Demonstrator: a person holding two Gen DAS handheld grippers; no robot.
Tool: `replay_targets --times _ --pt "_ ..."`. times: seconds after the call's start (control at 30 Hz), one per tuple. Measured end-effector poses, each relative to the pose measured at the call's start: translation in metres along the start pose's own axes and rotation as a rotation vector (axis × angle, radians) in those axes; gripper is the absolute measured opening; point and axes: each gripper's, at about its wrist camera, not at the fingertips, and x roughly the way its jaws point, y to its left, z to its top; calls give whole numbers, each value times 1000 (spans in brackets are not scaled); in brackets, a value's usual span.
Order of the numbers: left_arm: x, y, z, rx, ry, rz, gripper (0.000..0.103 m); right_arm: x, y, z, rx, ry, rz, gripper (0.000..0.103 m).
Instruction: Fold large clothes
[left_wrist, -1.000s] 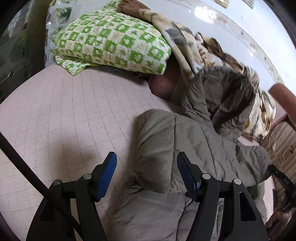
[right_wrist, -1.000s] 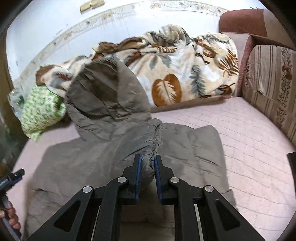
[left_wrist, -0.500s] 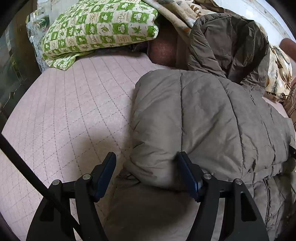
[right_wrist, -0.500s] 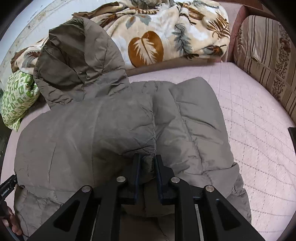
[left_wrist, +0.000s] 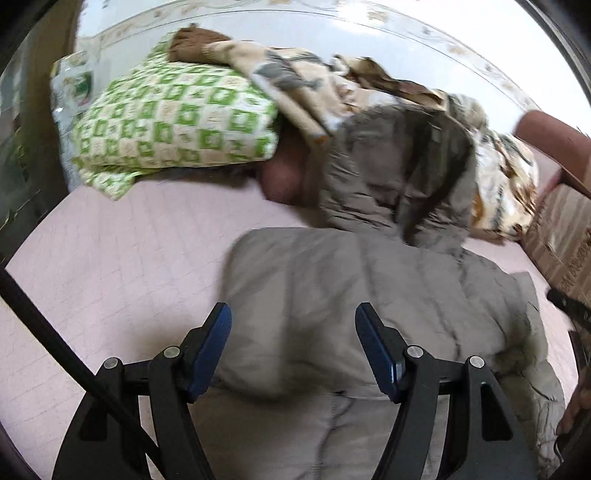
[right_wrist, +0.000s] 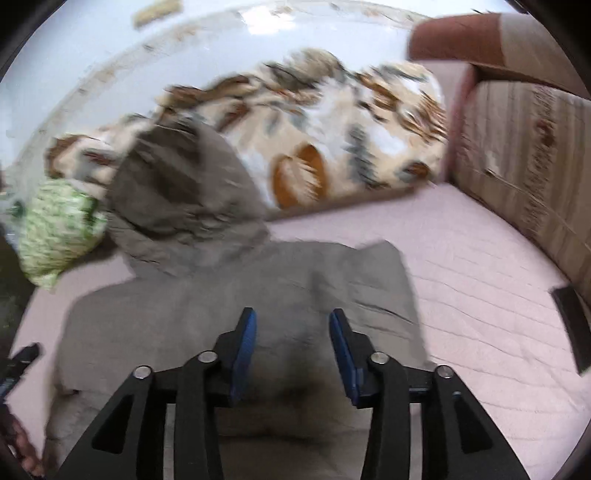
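Observation:
A grey-brown padded hooded jacket (left_wrist: 369, 295) lies on the pink quilted mattress (left_wrist: 110, 266), its sides folded in over the body and its hood (left_wrist: 399, 173) resting at the far end. My left gripper (left_wrist: 293, 350) is open and empty just above the jacket's near left part. In the right wrist view the same jacket (right_wrist: 207, 317) lies below my right gripper (right_wrist: 291, 350), which is open and empty above the middle of the folded part. Both views are blurred by motion.
A green-and-white checked pillow (left_wrist: 177, 125) and a leaf-patterned blanket (right_wrist: 332, 140) lie at the far edge against the wall. A striped sofa arm (right_wrist: 528, 155) stands at the right. Bare mattress (right_wrist: 480, 295) shows to the right of the jacket.
My right gripper let go of the jacket fold and opened. Both grippers pulled back and up from the jacket. The folded sleeve now lies flat on the body.

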Motion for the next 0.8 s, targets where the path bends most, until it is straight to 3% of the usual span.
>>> replay_targets --times 0.13,0.33,0.47,0.63,0.8 --pt "20 -21 -9 45 49 -5 69 20 24 -13 -78 62 51 50" --pt "48 -25 -21 50 143 3 69 55 22 -28 -77 185 33 50" --pt "57 -22 -24 42 182 4 74 65 22 -33 -98 222 16 51" --pt "55 -26 -26 69 175 16 74 69 25 -37 -115 242 9 51" --pt "30 -24 -18 63 101 -12 74 39 21 -24 -58 194 108 51"
